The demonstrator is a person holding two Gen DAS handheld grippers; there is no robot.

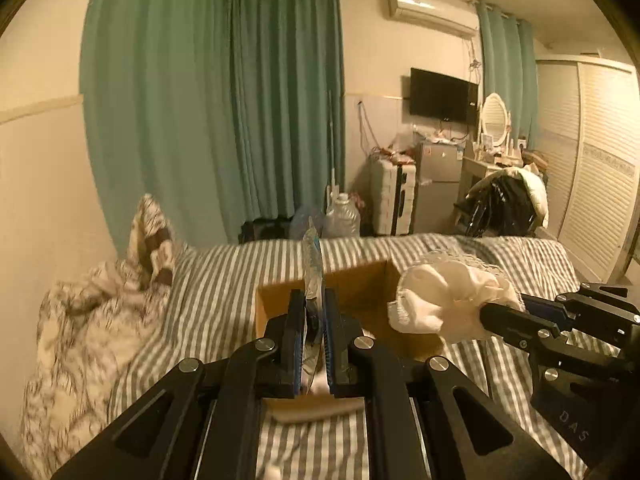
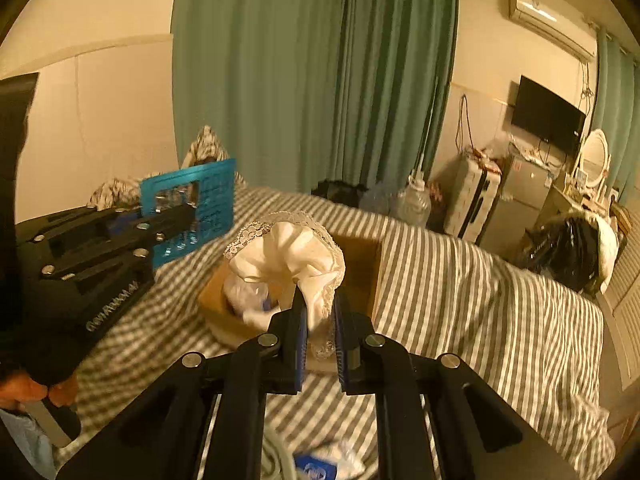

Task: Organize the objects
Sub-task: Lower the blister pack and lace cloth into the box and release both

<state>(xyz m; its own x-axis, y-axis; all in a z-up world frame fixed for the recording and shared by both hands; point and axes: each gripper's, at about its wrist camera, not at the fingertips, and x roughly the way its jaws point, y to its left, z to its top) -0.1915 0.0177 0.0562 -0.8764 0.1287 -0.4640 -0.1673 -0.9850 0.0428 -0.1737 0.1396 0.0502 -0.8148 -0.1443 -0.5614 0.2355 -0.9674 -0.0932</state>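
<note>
An open cardboard box (image 1: 360, 280) sits on the striped bed; it also shows in the right wrist view (image 2: 362, 268) with some pale items inside. My left gripper (image 1: 314, 300) is shut on a flat blue blister pack (image 1: 313, 264), held edge-on above the box's near left part; the pack shows face-on in the right wrist view (image 2: 190, 210). My right gripper (image 2: 320, 304) is shut on a white lace-trimmed cloth (image 2: 290, 256), held over the box; the cloth also shows in the left wrist view (image 1: 444, 296) at the box's right side.
A grey-striped sheet (image 2: 460, 300) covers the bed. A crumpled patterned quilt (image 1: 92, 320) lies at the left. Green curtains (image 1: 240, 100) hang behind. A water jug (image 1: 342, 216), suitcase (image 1: 394, 196) and fridge stand past the bed. A blue-labelled packet (image 2: 316, 468) lies near me.
</note>
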